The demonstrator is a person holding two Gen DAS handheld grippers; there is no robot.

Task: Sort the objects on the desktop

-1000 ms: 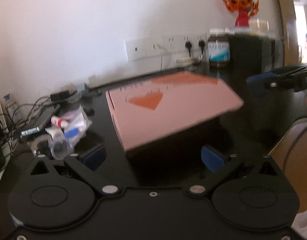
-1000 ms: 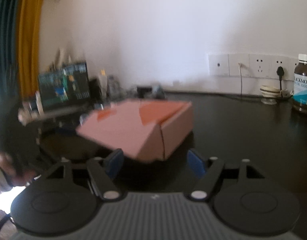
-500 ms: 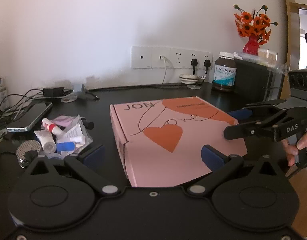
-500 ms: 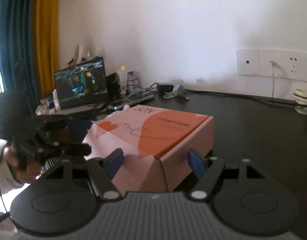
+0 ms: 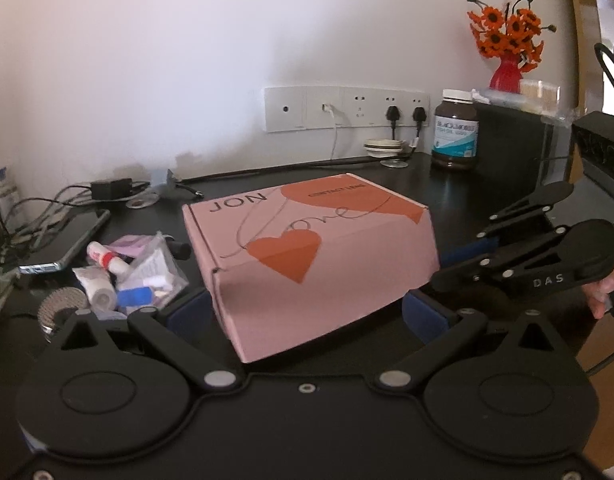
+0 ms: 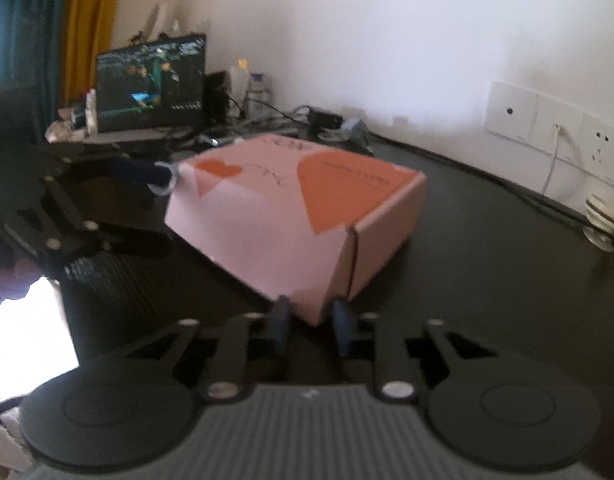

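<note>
1. A pink box [image 5: 307, 256] with orange hearts and the word "love" on its lid sits shut on the black tabletop [image 5: 459, 196], near its middle.
2. The left gripper [image 5: 305, 312] is at the box's near edge with its jaws wide apart; the blue pads [image 5: 425, 316] stand on either side of the box's near corner without pressing on it.
3. The right gripper [image 6: 313, 320] has its jaws drawn together at the lower corner of the box; its view is blurred, so whether the pads pinch the cardboard or only touch it I cannot tell.
4. In the left wrist view the right gripper comes in from the right side, its tip at the box's right edge, with a hand [image 5: 611, 292] behind it.
5. Left of the box lies a heap of small things: a clear bag [image 5: 155, 268], a white tube with a red band [image 5: 107, 262], a roll of tape [image 5: 101, 294].
6. A phone [image 5: 67, 240] and cables [image 5: 35, 216] lie farther left.
7. By the wall stand a brown jar [image 5: 455, 136] and, on a dark cabinet, a red vase of orange flowers [image 5: 505, 76].
8. A laptop [image 6: 151, 84] with a lit screen is at the far end.
</note>
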